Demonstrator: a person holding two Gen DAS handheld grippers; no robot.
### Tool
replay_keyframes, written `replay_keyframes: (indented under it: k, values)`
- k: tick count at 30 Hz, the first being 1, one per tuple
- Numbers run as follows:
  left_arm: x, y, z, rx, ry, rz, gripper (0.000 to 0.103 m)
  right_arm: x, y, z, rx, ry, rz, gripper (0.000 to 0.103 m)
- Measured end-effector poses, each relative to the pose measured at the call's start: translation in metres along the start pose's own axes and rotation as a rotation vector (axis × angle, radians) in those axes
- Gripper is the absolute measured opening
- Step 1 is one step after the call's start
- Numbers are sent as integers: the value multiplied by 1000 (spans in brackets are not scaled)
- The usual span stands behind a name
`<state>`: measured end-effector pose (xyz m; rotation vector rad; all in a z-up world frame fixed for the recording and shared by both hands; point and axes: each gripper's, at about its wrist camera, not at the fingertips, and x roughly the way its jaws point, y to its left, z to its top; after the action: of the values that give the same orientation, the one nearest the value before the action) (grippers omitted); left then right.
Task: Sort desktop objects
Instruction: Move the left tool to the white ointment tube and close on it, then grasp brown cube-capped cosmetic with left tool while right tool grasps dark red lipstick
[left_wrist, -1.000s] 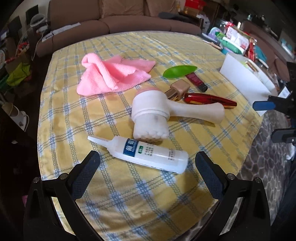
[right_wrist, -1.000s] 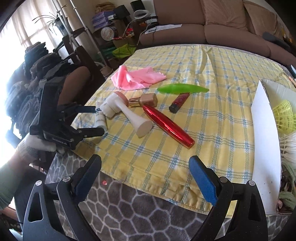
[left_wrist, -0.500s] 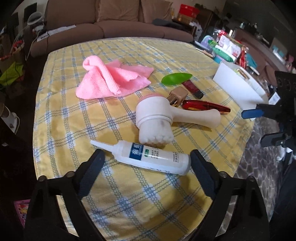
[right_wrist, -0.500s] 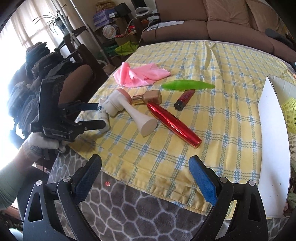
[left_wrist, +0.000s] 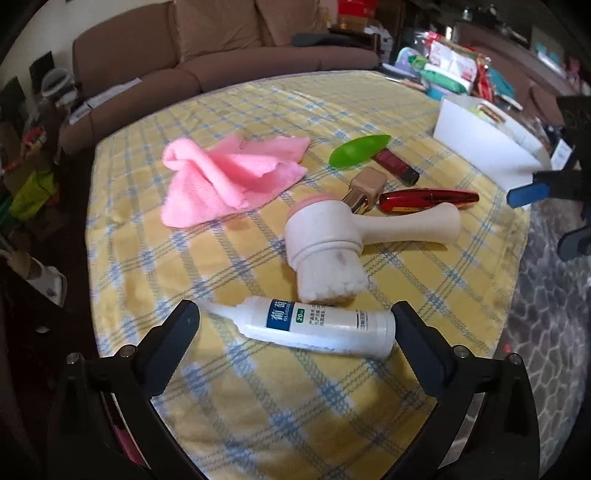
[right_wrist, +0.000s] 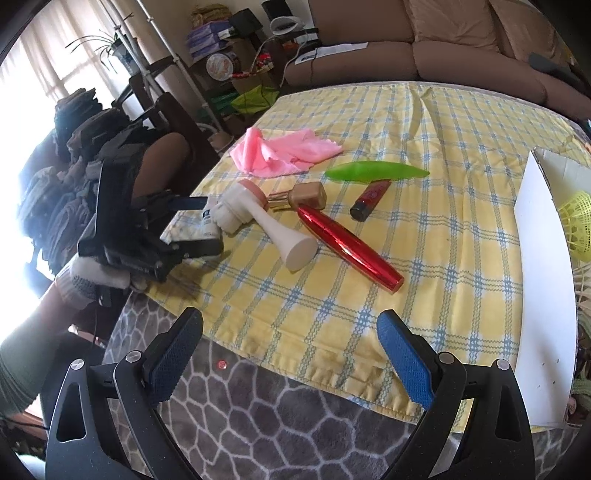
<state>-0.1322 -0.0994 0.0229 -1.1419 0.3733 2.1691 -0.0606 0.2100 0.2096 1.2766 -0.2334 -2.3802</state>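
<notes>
A white squeeze bottle (left_wrist: 314, 325) with a blue label lies lengthwise between the fingers of my left gripper (left_wrist: 295, 317). Its jaws are opening and the pads stand just off the bottle's ends. Beyond it lie a white facial brush (left_wrist: 332, 236), a beige lipstick (left_wrist: 367, 184), a shiny red tube (left_wrist: 428, 197), a dark red lip gloss (left_wrist: 395, 166), a green leaf-shaped piece (left_wrist: 358, 151) and a pink cloth (left_wrist: 229, 173). My right gripper (right_wrist: 290, 325) hangs open over the table's near edge with nothing in it.
A yellow plaid cloth (right_wrist: 461, 122) covers the table. A white open box (right_wrist: 543, 280) with a yellow shuttlecock (right_wrist: 576, 221) stands at the right edge. A grey patterned rug (right_wrist: 277, 413) lies below, a brown sofa (right_wrist: 461, 48) behind, cluttered shelves to the left.
My left gripper has come closer to the white bottle, which now lies level with its fingertips, and it has rolled a little. The right gripper has stayed where it was.
</notes>
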Motion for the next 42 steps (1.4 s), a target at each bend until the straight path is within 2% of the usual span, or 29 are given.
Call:
replay_keyframes:
  k: [4,6,7,8,10,15,17,19,20,21,23,26,29,32,33,35,36,38,40,41,42]
  values:
    - [3,11,4,-95,1,-94,101,1,-1,0,0,6,2,97]
    - [0,19,5,-167,-19,-174,85,1,-1,0,5,2,2,97]
    - [-1,24,6,-215,-25,-219,82,1,-1,1,7,2,3,97]
    - [-2,28,7,-254,-29,-230,78,1,-2,0,6,2,1,97]
    - [0,32,8,-299,-18,-220,78,2,-2,1,5,6,-8,97]
    - [5,6,12,-220,39,-69,75,2,-12,2,36,-2,-53,95]
    - [3,0,9,-226,53,-47,71,1,-14,5,26,-16,-81,92]
    - [-1,0,5,-246,56,-34,58,1,-14,8,-2,-22,-120,87]
    - [-2,2,4,-252,56,-13,42,2,-14,11,-18,-22,-144,84]
    - [-4,6,2,-268,52,-14,32,3,-14,13,-31,-19,-152,82]
    - [-6,19,-2,-342,45,-74,27,7,-14,20,-61,-13,-190,77]
    - [-10,29,-10,-405,42,-129,25,10,-17,28,-57,-17,-201,71]
    - [-15,27,-17,-413,50,-149,24,13,-15,32,-22,-34,-136,71]
    - [-19,17,-21,-395,64,-141,33,25,-6,45,-58,-29,-158,69]
    - [-21,14,-22,-393,63,-141,40,29,-3,52,-73,-30,-164,69]
    - [-22,8,-21,-389,61,-152,48,38,2,67,-104,-19,-174,66]
    - [-22,5,-20,-378,64,-139,48,43,3,74,-123,-15,-197,66]
    - [-21,1,-19,-354,73,-119,47,50,-3,88,-110,-8,-249,66]
    - [-20,0,-17,-337,78,-106,42,56,-18,94,-43,10,-270,67]
    - [-19,1,-16,-337,80,-94,31,59,-25,94,-14,18,-277,67]
    - [-19,6,-16,-356,82,-95,28,62,-32,95,14,27,-279,67]
